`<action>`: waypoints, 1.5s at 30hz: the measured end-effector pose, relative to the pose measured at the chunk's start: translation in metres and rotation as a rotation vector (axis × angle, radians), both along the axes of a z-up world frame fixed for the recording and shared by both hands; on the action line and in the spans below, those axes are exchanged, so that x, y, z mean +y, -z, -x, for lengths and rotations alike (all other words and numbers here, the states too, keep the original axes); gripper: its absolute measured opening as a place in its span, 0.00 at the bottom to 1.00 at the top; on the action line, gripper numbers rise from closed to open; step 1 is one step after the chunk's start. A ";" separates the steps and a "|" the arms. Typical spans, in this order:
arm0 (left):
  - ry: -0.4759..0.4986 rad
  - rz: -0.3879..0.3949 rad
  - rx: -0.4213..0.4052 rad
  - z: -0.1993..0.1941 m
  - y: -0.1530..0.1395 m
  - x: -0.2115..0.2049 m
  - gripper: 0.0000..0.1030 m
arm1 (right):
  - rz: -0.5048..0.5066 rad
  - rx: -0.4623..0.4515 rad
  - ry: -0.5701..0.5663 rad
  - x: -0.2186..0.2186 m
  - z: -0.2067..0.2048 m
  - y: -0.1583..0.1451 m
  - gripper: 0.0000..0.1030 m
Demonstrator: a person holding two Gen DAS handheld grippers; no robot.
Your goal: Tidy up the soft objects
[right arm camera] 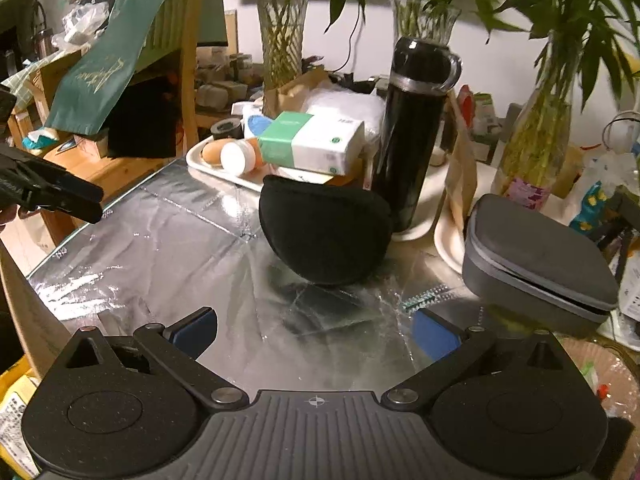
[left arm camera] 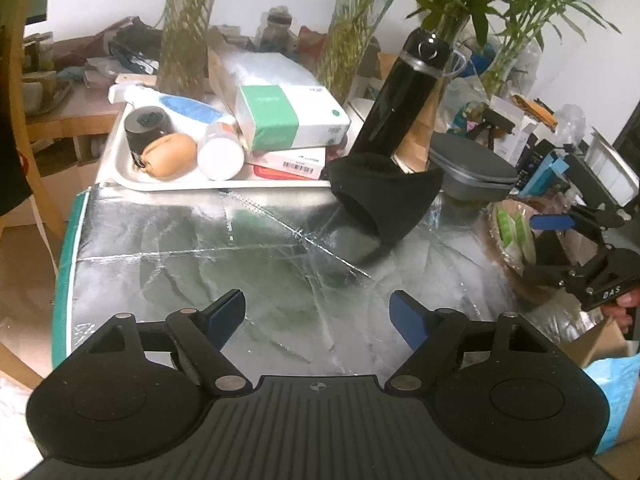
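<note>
The black soft pouch sat on my silver foil-covered desk, propped up with its open mouth toward the left camera and its rounded back toward the right one. It leaned just in front of a tall black flask, and no fingers touched it.

My left gripper hung over bare foil on the near side of the pouch, well apart from it, its 2 blue-padded fingers spread wide with nothing between them. My right gripper was also over the foil, near the pouch's right side, its fingers wide apart and empty. From the left camera I could see the right gripper at the desk's right edge, with part of the hand that carried it.

Behind the pouch to the left, a white tray held a green-and-white box, a white-capped bottle, a tan egg-shaped thing and a dark jar. To the right of the flask lay a grey zip case, partly on a white plate. Glass vases of green stalks stood along the back.
</note>
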State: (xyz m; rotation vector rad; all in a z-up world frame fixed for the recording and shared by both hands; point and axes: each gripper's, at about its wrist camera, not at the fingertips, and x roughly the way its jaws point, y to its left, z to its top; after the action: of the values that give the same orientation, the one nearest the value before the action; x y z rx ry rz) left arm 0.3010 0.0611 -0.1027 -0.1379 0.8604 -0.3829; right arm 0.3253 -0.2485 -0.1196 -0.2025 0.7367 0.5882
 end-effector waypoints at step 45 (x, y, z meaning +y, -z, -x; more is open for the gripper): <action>-0.032 0.236 0.717 -0.032 0.105 0.026 0.13 | 0.055 0.049 0.003 0.013 -0.017 0.015 1.00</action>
State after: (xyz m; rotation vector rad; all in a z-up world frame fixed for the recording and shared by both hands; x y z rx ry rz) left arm 0.3334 0.0870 -0.2082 -0.5288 1.5150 -0.4085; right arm 0.3424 -0.2355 -0.1347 -0.2384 0.8008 0.5723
